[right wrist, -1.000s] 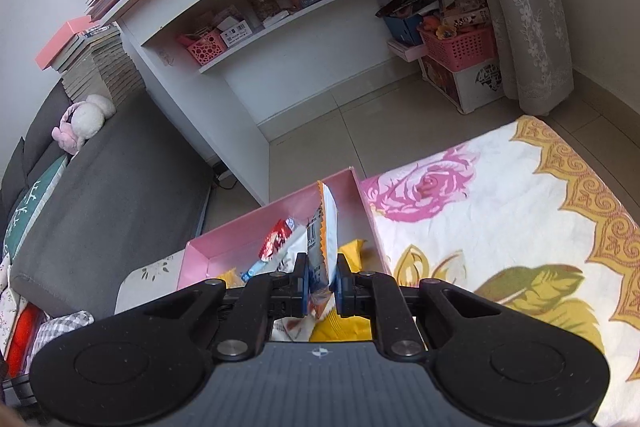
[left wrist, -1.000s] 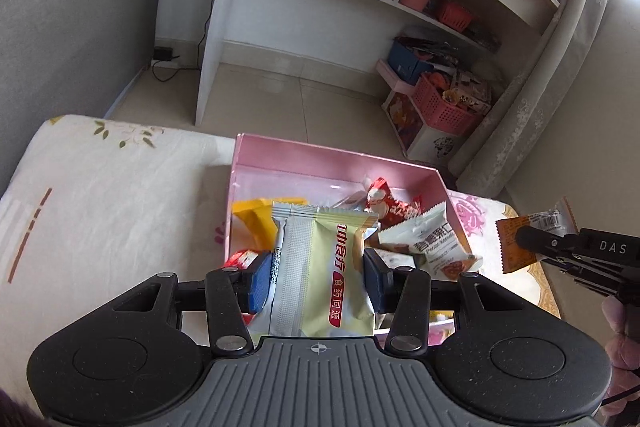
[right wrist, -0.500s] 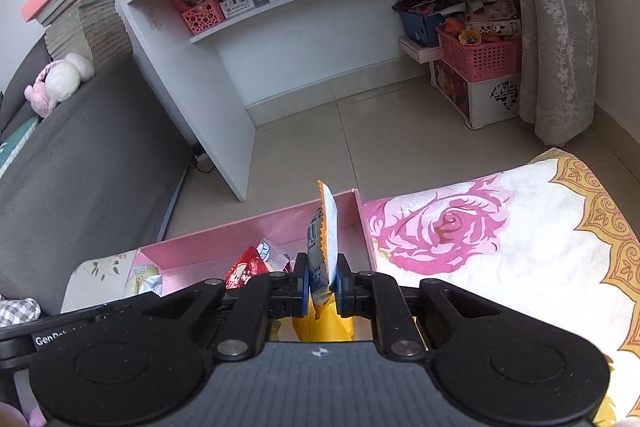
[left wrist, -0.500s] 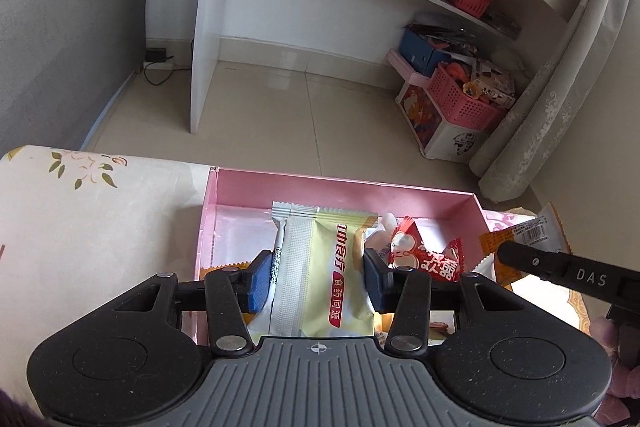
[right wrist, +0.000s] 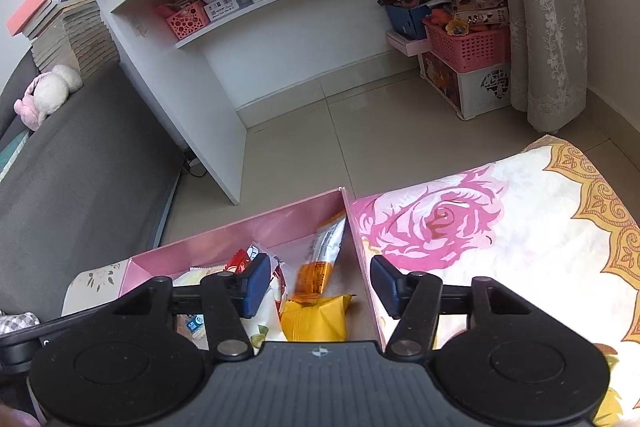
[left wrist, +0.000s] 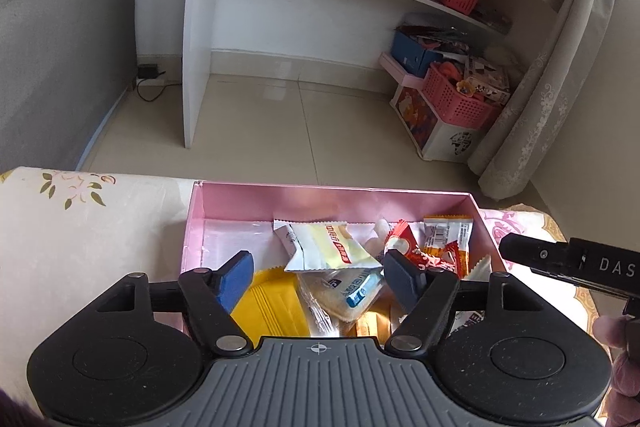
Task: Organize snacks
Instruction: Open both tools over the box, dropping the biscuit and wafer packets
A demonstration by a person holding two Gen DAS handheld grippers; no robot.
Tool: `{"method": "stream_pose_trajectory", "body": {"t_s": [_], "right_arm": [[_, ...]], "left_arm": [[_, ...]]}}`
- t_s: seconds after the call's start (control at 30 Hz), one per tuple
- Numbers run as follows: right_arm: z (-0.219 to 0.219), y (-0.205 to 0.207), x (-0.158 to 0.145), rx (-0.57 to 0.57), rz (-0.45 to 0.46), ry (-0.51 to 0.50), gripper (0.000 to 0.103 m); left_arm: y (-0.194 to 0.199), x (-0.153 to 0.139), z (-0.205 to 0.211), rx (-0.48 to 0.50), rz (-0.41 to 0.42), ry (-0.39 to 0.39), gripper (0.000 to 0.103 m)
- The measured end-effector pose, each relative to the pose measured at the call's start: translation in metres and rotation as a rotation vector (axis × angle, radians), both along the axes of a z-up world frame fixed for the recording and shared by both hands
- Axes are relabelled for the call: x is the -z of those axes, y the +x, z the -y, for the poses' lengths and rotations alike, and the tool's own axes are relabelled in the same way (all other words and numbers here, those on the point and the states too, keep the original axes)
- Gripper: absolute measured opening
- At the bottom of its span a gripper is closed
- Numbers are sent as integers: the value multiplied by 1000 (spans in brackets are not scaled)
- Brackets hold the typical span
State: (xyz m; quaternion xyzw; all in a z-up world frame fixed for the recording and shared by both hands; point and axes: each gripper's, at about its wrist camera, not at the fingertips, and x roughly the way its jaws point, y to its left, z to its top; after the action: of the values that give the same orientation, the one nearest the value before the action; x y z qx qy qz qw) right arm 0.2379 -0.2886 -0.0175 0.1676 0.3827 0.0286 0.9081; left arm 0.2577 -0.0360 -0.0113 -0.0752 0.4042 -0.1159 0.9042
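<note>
Looking down your left wrist cam, your left gripper [left wrist: 318,277] has just been opening, empty; the pale green-and-white snack packet [left wrist: 326,247] lies in the pink cardboard box [left wrist: 332,197]. Right cam: your right gripper [right wrist: 318,285] has just spread too, orange-and-silver wrapper [right wrist: 322,259] dropped inside.

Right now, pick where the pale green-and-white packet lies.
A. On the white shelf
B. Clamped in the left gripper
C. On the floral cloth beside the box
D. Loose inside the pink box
D: the pale green-and-white packet lies loose in the pink box, ahead of the open left gripper.
</note>
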Motion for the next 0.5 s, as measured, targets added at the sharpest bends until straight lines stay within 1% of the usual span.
{"method": "stream_pose_trajectory", "body": {"t_s": [0.13, 0.3, 0.43, 0.5], "right_arm": [[1, -10, -11, 1, 9, -18, 59], [2, -27, -24, -1, 23, -14, 67], [-1, -43, -32, -9, 23, -29, 71], [-2, -54, -35, -13, 24, -32, 76]], "left_arm": [[-12, -8, 4, 26, 7, 21, 78], [-37, -22, 4, 48, 33, 44, 81], [-61, -32, 5, 72, 43, 78, 85], [-75, -36, 5, 92, 52, 103, 86]]}}
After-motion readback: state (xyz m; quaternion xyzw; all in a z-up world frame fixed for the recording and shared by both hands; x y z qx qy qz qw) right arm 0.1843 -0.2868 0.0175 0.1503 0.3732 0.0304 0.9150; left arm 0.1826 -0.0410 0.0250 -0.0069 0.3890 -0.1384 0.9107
